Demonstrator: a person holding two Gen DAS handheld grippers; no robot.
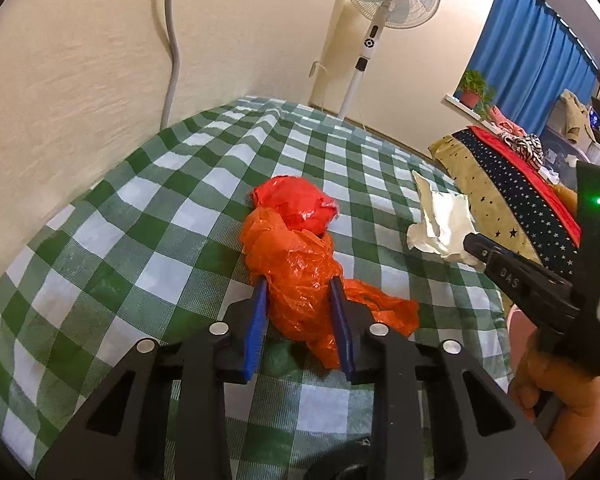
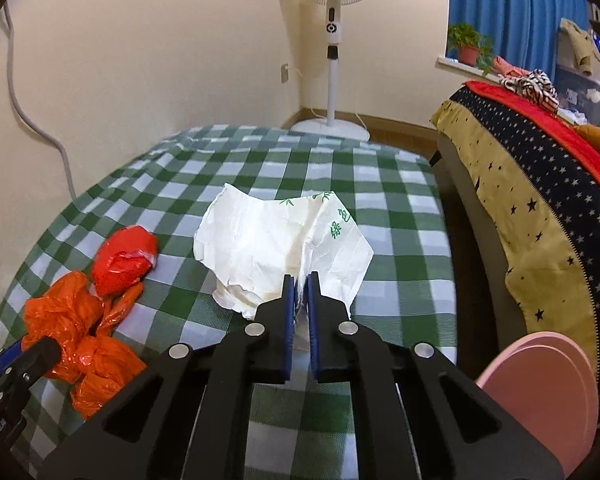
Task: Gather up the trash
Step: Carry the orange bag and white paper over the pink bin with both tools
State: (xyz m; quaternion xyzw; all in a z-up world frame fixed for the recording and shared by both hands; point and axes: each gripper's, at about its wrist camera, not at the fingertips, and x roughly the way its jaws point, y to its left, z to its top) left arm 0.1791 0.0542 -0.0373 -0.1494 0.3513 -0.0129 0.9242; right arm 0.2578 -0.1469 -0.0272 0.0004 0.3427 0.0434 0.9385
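Left hand-held gripper (image 1: 300,292) straddles the orange bag (image 1: 300,276), pads touching its sides, bag's long axis running away toward the desk's (image 1: 100,216) far edge; right hand-held gripper (image 2: 300,284) is clamped on the white paper's (image 2: 268,240) near edge, mid-desk.

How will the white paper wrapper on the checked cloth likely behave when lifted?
The white paper wrapper looks thin and creased, so probably light and floppy, drooping from the pinch. The right gripper holds just its near edge, so it could tear or slip. Being crumpled, it seems unlikely to roll.
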